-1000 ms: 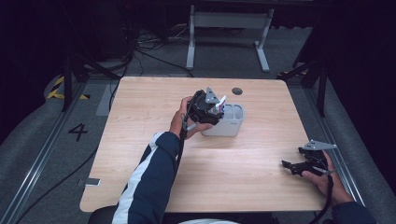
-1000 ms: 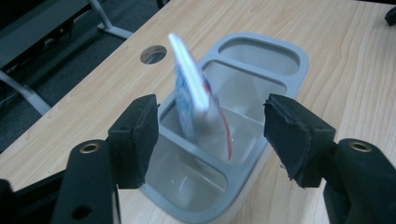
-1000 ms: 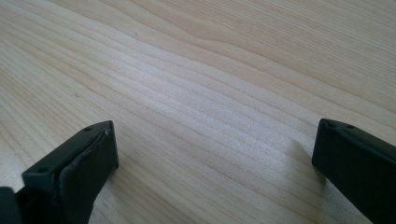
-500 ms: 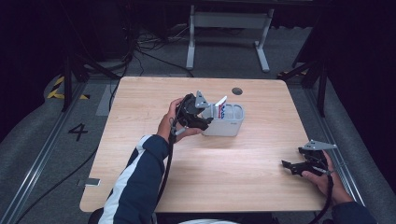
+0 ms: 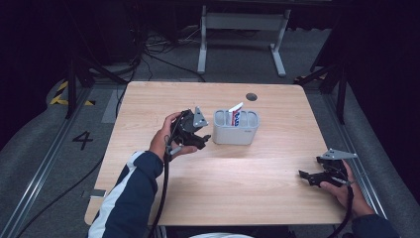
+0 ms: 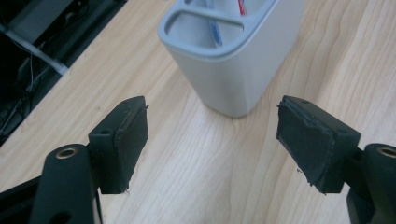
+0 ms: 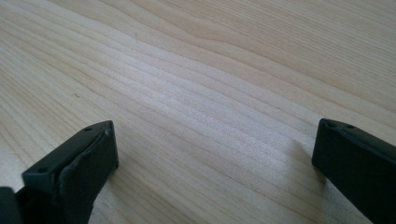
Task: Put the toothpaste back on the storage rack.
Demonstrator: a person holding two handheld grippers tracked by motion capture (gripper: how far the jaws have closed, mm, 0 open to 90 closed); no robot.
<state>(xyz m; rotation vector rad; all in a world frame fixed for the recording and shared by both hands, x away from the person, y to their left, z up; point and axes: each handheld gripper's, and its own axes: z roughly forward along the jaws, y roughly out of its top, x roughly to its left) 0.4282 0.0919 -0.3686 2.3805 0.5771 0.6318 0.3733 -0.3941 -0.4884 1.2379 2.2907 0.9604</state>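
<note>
Light wooden table [image 5: 257, 198] with a grey plastic two-compartment holder [image 5: 236, 134] standing upright near its middle. A white toothpaste tube with red and blue print [image 5: 236, 115] stands in the holder's inner compartment, its top leaning out over the rim; I judge the placing done, with only the retreat of my tool left. My left gripper [image 5: 198, 140] sits just beside the holder's left wall, clear of it, jaws spread wide and empty; in the left gripper view the holder [image 6: 233, 65] stands ahead between the two pads [image 6: 130, 140]. My right gripper [image 5: 308, 176] rests near the table's right edge, well apart from the holder, jaws wide with nothing between them. Against the frame half a second earlier, the left gripper has drawn back from above the holder, and the tube, then at its jaws, now stands free; the right gripper has not moved
</note>
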